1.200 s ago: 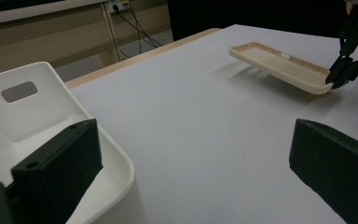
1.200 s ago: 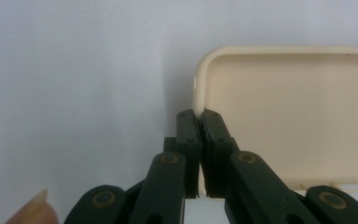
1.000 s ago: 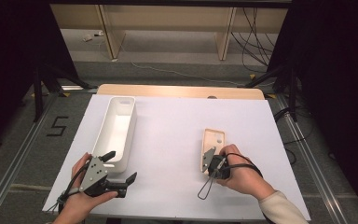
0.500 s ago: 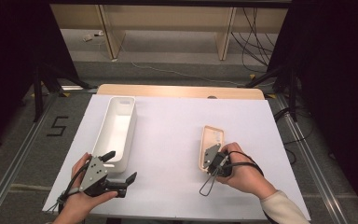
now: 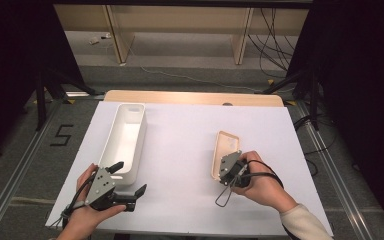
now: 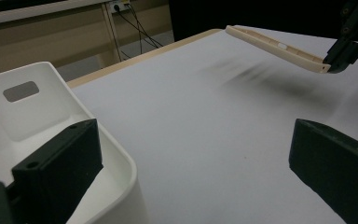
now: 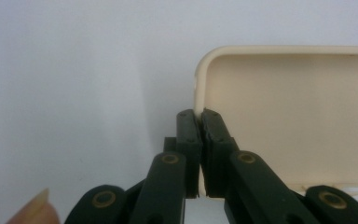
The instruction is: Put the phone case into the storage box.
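Right gripper [image 5: 228, 169] pinches lid [image 5: 226, 151] edge, near end lifted off tabletop [image 5: 180, 135].
Right hand [image 5: 261, 181] low at lid's near end, jaws pressed on its rim; left gripper [image 5: 125, 181] rests by bin [image 5: 125, 137], jaws spread, empty. Floor mark reads "5" [image 5: 61, 135].

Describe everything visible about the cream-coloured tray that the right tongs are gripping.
The cream tray is a shallow, oblong piece with rounded corners and a low raised rim, looking like smooth plastic, and empty. It sits on the right half of the white table, its long side running away from the person. The right tongs are shut on its rim at a near corner. In the left gripper view that end is lifted, the tray tilted, a shadow beneath it.
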